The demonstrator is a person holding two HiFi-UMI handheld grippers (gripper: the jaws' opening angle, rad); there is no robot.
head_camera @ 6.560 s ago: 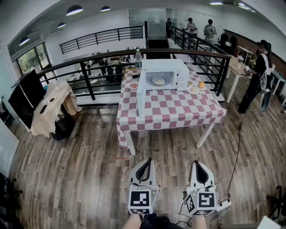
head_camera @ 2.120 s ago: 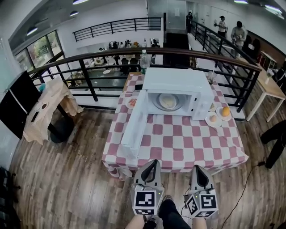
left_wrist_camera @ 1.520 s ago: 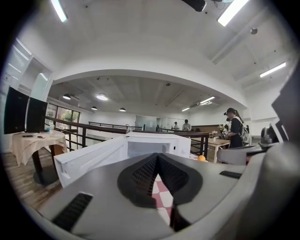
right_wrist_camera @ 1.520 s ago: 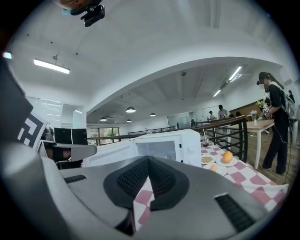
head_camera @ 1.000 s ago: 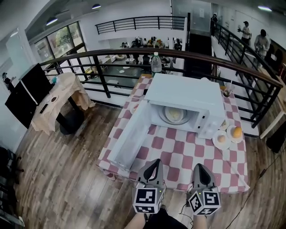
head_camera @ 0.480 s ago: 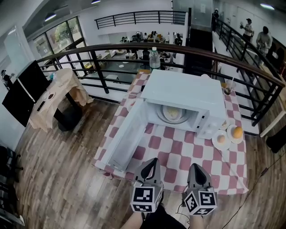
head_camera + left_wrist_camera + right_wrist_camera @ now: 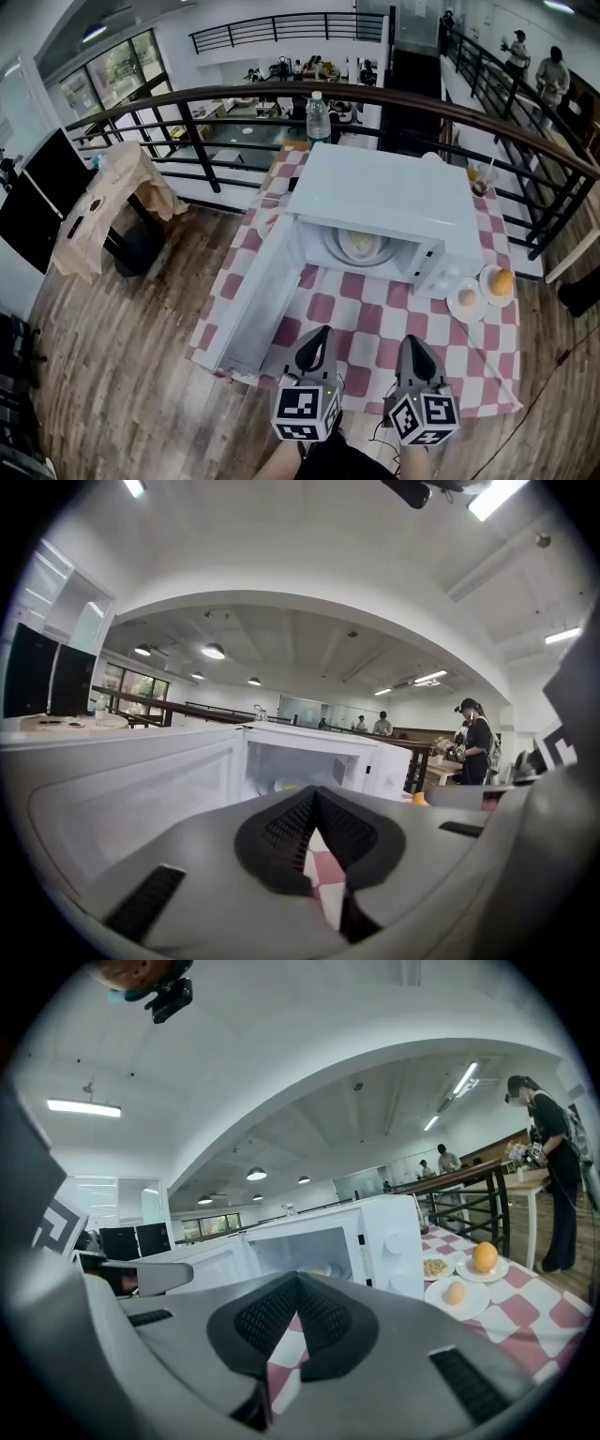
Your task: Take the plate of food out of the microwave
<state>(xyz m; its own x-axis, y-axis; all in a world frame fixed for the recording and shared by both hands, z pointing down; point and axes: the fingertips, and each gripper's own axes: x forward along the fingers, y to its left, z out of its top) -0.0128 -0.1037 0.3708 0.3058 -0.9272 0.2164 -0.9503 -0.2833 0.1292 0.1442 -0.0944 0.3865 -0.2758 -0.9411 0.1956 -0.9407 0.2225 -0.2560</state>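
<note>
The step in hand looked to be the approach: the checked desk stood right in front, the white microwave sat on it with its door swung wide to the left, and the plate of food lay inside the cavity, untouched. To do it well, I judged, both tongs should come in over the desk's near edge and keep to the right of the door (its free corner reached almost to the desk's front). They should spread before entering the cavity and take the plate's rim low and level from both sides, so the food would not slide. The small dishes right of the microwave wanted a wide berth. The left tongs and right tongs were held side by side, low over the near edge. They were aimed at the opening, tipped slightly down, and well short of the plate. Each pair was pressed together on nothing, with only checked cloth showing past the tips.
</note>
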